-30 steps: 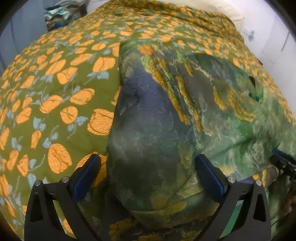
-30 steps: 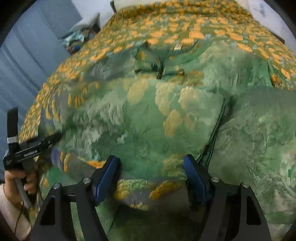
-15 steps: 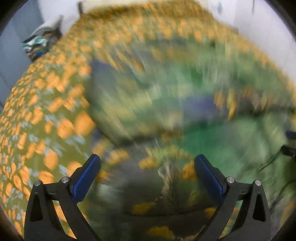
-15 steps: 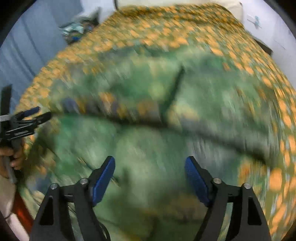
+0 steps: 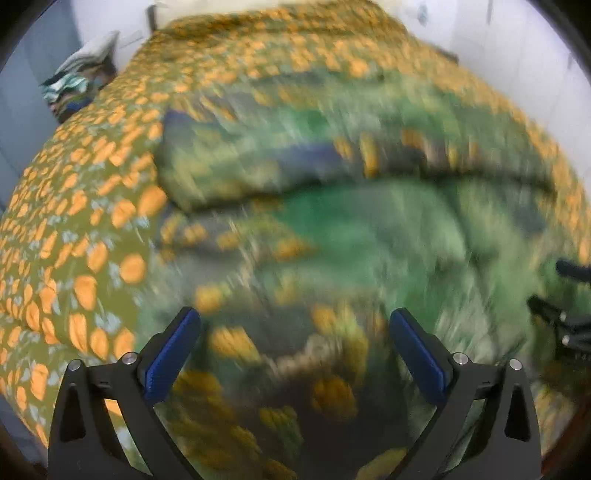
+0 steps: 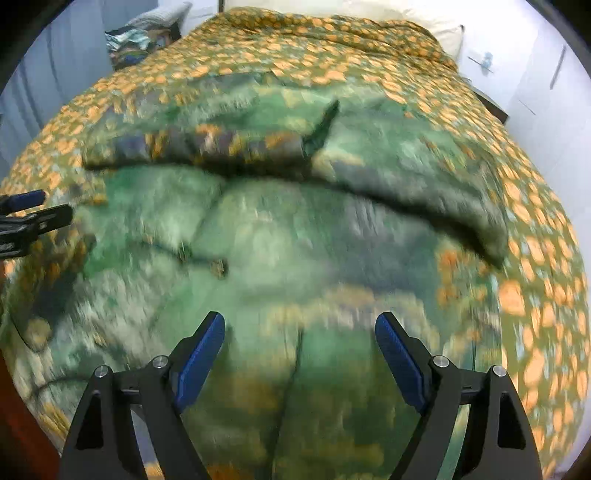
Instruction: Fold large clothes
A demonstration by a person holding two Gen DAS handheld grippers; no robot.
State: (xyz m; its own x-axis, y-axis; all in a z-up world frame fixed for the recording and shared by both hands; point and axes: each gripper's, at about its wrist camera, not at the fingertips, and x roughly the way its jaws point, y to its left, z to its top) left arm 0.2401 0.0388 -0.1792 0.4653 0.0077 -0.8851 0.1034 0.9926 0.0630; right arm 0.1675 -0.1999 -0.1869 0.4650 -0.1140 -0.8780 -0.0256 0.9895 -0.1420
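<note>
Beyond bedspread (image 6: 369,48), right-only: white pillow (image 6: 417,18)

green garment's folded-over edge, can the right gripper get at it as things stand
Probably yes. The right gripper has its jaws open, nothing between them, and only flat green garment lies between it and the folded-over edge. Blur makes the gap hard to judge.

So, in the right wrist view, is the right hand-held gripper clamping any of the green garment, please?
No, the right hand-held gripper stands open, with the green garment lying on the bedspread unpinched.
</note>
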